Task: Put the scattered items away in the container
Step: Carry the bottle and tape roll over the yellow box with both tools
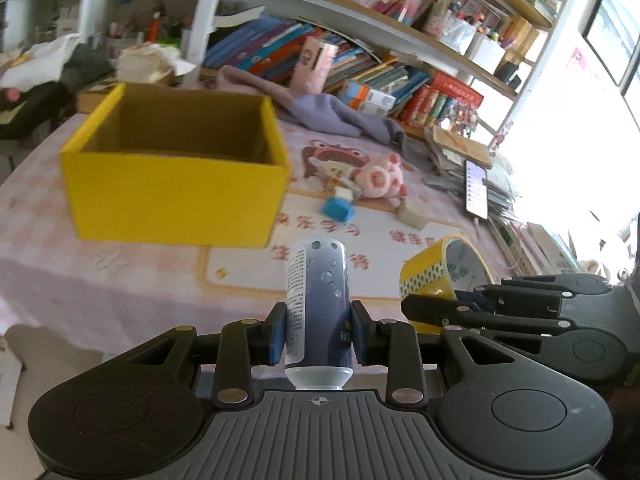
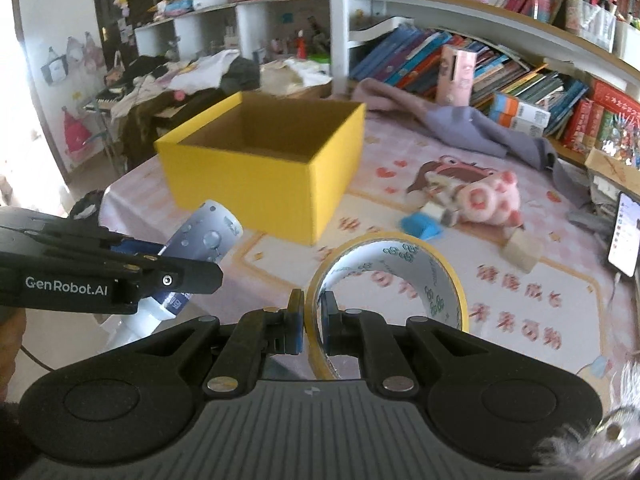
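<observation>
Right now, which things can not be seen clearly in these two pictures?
- Yellow box floor: both views, hidden by its walls.
- Bottle label text: left wrist view, too small.
- Blue block: right wrist view, blurred.
- Phone: right wrist view, cut by the edge.

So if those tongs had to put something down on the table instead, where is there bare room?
The widest bare patch is the near cloth in front of the yellow box, towards the table's left edge. The box's inside looks bare too. Crowded: right of the box, around the blue block, pink plush pig, pale cube and phone.
</observation>
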`<state>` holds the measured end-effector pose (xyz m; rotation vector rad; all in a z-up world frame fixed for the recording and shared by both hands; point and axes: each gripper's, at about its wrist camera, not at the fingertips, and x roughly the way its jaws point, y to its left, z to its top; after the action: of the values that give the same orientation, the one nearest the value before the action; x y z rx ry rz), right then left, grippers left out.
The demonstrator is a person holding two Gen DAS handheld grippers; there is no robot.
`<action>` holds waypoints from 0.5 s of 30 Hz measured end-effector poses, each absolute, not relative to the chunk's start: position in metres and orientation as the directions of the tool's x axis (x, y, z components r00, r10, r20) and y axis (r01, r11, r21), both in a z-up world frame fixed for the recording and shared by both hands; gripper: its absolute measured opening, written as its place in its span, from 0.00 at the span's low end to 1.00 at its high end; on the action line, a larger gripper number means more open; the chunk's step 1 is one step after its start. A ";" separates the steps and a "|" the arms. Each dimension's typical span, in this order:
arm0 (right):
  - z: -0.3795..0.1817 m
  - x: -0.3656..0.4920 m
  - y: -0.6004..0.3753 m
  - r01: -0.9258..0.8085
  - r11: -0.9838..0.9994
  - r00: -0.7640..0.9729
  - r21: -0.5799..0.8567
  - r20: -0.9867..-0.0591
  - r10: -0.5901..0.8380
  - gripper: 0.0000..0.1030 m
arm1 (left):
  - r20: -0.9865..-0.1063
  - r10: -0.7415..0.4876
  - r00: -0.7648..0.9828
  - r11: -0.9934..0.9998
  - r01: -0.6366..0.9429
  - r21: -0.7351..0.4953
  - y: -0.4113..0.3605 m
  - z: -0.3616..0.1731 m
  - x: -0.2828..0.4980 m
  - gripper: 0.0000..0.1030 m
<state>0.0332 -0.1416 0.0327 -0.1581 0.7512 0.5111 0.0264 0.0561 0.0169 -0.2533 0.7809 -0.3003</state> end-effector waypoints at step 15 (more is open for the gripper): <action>0.038 -0.003 -0.083 -0.556 0.831 0.591 0.024 -0.691 0.416 0.08 | -0.645 -0.316 0.695 0.937 0.121 -0.328 0.105 0.017 -0.009 0.30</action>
<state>-0.0027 -0.0834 0.0380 -0.2031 0.7480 0.5700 -0.0094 0.1048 0.0171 -0.2706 0.7655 -0.2470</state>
